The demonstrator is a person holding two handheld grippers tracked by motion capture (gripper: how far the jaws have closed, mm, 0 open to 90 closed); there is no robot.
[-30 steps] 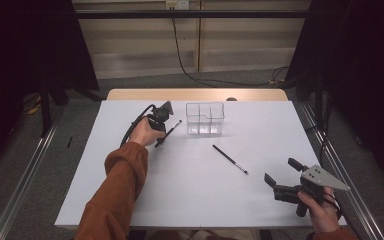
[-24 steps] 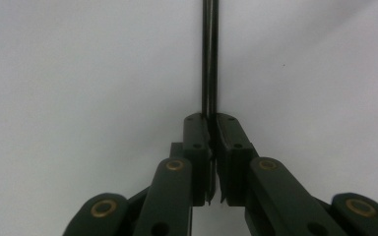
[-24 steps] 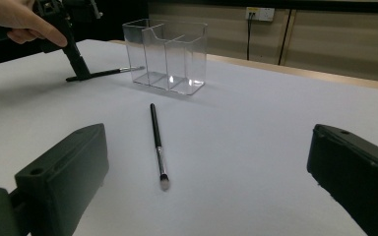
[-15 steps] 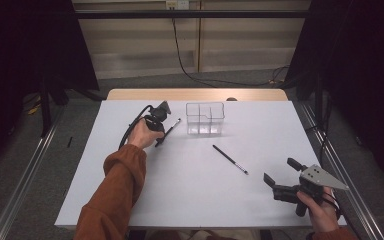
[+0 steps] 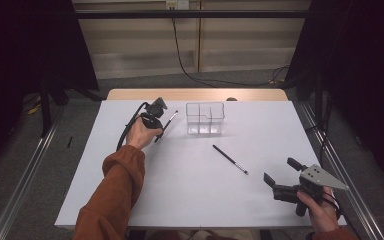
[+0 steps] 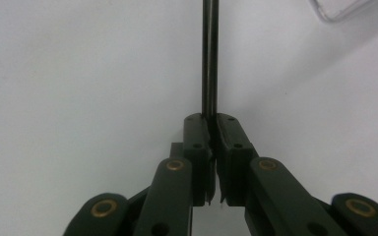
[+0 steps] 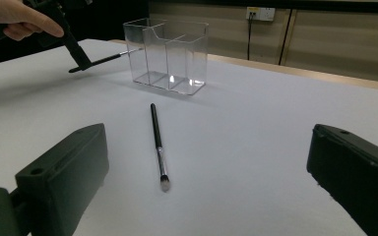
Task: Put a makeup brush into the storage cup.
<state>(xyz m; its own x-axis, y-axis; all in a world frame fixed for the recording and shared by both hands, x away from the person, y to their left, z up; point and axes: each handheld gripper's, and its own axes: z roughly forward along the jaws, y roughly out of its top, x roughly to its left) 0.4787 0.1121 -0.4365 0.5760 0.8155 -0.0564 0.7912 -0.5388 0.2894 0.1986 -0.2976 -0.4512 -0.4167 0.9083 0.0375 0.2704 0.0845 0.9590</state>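
Left tongs (image 5: 161, 131) clamped on a thin brush (image 6: 209, 59) near its handle end, tip aimed at the clear organizer (image 5: 205, 118) just beyond (likely for dropping in). Right tongs (image 5: 281, 171) spread wide, empty, facing second brush (image 7: 158, 144) flat on bench (image 5: 180, 200), ready for pickup.

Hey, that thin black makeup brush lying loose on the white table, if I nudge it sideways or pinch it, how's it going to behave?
The thin black makeup brush has a slim round handle lying flat, so a sideways nudge would probably roll it. It looks stiff and light, likely lifting without sagging. Its low profile on the white table may make it slip from the open right gripper.
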